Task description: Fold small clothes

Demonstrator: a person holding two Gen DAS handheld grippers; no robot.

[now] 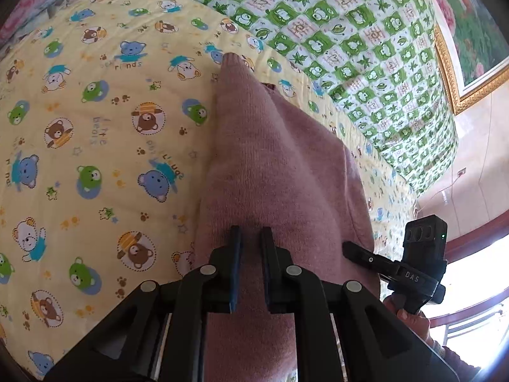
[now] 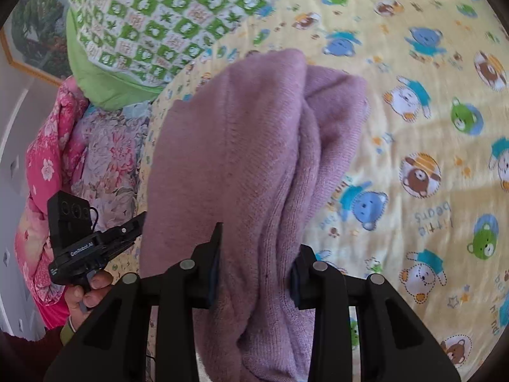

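A mauve knitted garment (image 1: 273, 165) hangs between both grippers above the yellow bear-print bedsheet (image 1: 95, 133). My left gripper (image 1: 252, 238) is shut on one edge of it, with the fabric running between its fingers. My right gripper (image 2: 257, 248) is shut on a thick bunched fold of the same garment (image 2: 254, 146). The right gripper also shows in the left wrist view (image 1: 410, 267) at the garment's right side. The left gripper shows in the right wrist view (image 2: 95, 242) at the garment's left side. The far end of the garment droops toward the sheet.
A green-and-white frog-print quilt (image 1: 366, 47) lies piled at the back of the bed. Pink floral bedding (image 2: 63, 146) is heaped at the side. A gold-framed picture (image 1: 470, 38) hangs on the wall. The bedsheet (image 2: 429, 159) spreads below the garment.
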